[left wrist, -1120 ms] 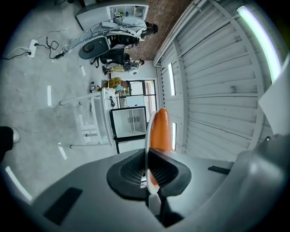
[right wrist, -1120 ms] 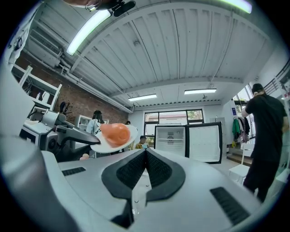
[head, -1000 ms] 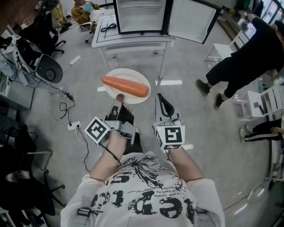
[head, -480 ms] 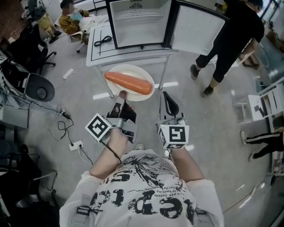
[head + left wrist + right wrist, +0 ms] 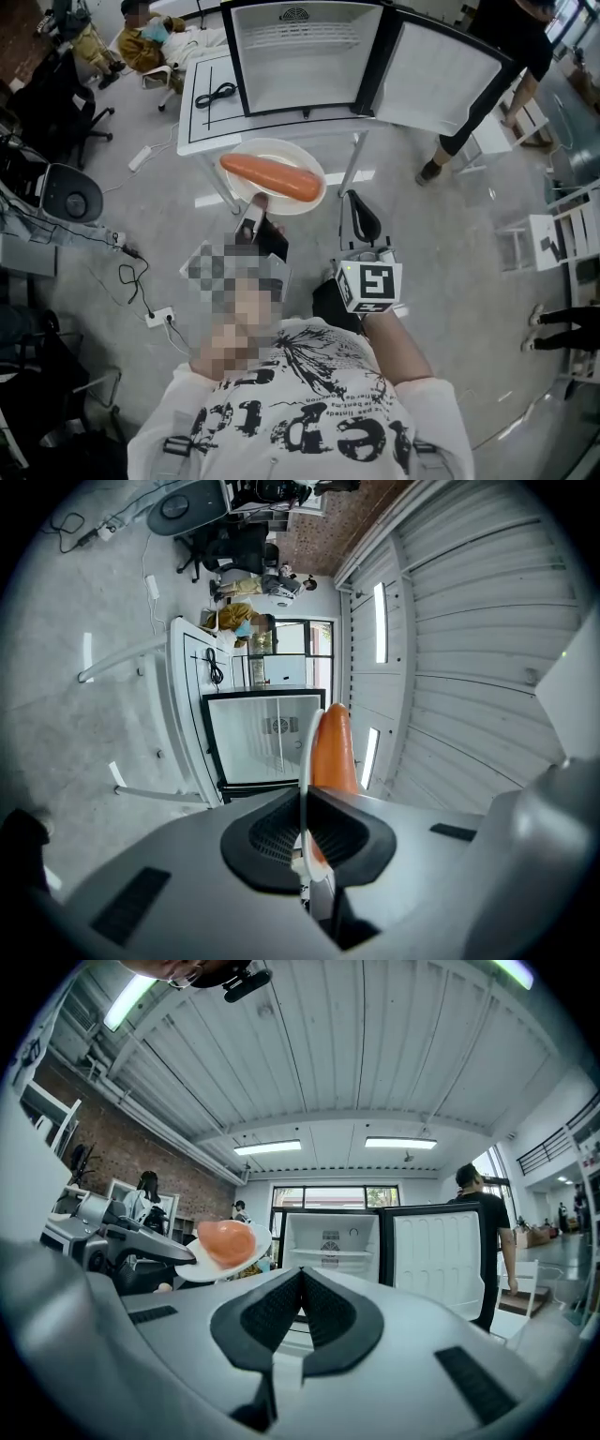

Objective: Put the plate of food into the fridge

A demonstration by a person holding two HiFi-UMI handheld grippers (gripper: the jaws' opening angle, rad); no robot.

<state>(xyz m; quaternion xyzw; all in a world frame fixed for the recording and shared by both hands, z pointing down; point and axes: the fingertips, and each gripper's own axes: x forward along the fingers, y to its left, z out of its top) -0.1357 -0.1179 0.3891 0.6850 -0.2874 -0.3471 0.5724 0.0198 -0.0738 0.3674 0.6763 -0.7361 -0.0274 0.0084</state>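
Observation:
A white plate [image 5: 284, 150] with a long orange carrot [image 5: 272, 177] on it hangs in the air just before the white table [image 5: 208, 120]. My left gripper [image 5: 252, 210] is shut on the plate's near rim. In the left gripper view the plate [image 5: 304, 761] shows edge-on between the pads, with the carrot [image 5: 334, 752] to its right. My right gripper [image 5: 361, 223] is beside it on the right, shut and holding nothing. The small fridge [image 5: 305, 54] stands open on the table, its door [image 5: 442, 80] swung right; it also shows as the fridge [image 5: 330, 1239] straight ahead in the right gripper view.
A black cable [image 5: 217, 93] lies on the table left of the fridge. A person in black [image 5: 492, 52] stands at the door's right. Office chairs [image 5: 67, 194] and floor cables [image 5: 136, 272] fill the left; a white chair [image 5: 553, 239] is at the right.
Both grippers and the plate have come closer to the table and the open fridge. The person in black has walked from the right up past the fridge door.

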